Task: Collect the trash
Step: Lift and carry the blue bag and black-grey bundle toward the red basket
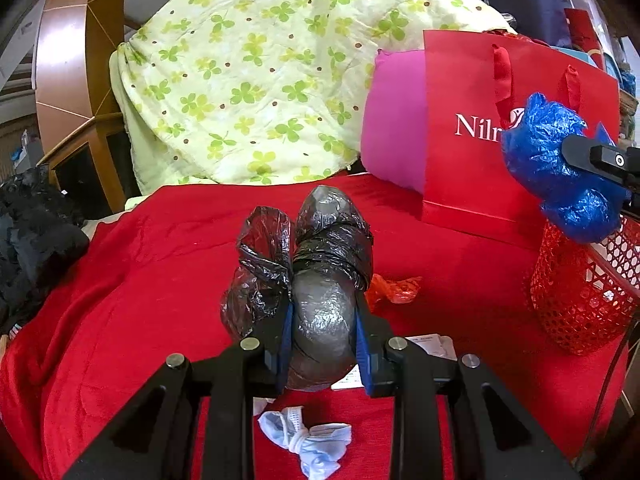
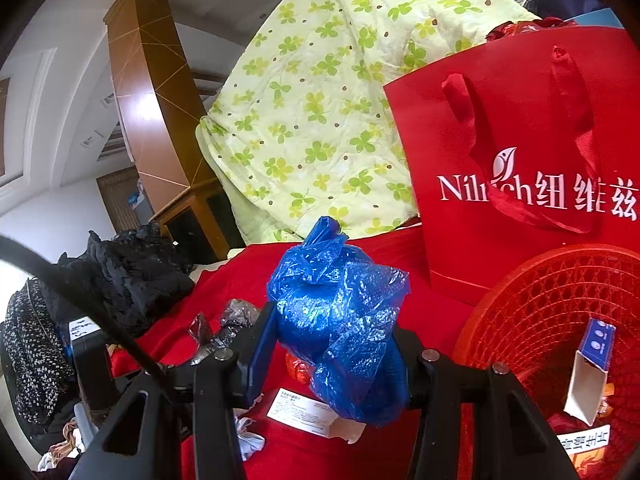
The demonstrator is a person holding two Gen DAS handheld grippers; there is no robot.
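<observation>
Clamped between the blue pads of the left hand-held gripper [image 1: 322, 344]: a tied black trash bag [image 1: 324, 280], grey-shiny and bulging, knotted tails flopping to the left side, held above the red blanket [image 1: 120, 280] of the bed. Just under the black arms, on the blanket: a knotted pale-blue scrap [image 1: 308, 440] and a white printed card [image 2: 302, 410].

Pinched likewise in the right hand-held gripper [image 2: 334, 344]: a crumpled blue plastic bag [image 2: 340, 320], jaws narrow and pressing on both sides of it, hanging in the air near the rim of the red mesh basket [image 2: 532, 304], to the left of it in the right wrist view.

Inside the basket: an open white carton with a blue flap [image 2: 588, 376], leaning upright against the wall, plus a printed red-and-white wrapper [image 2: 584, 444] lower down; further contents too hidden to tell.

Behind the basket, standing on the blanket: a red paper gift bag [image 1: 500, 152] with ribbon handles and white lettering, something red and crinkly poking above its mouth. Left of the basket, lying on the blanket: a small red plastic scrap [image 1: 394, 290]. Farther back from the basket: a pink cushion [image 1: 394, 136] beside the gift bag, and a clover-print quilt [image 1: 248, 80] heaped up. Well to the left of the basket, at the blanket's edge: a pile of black clothing [image 2: 132, 272].
</observation>
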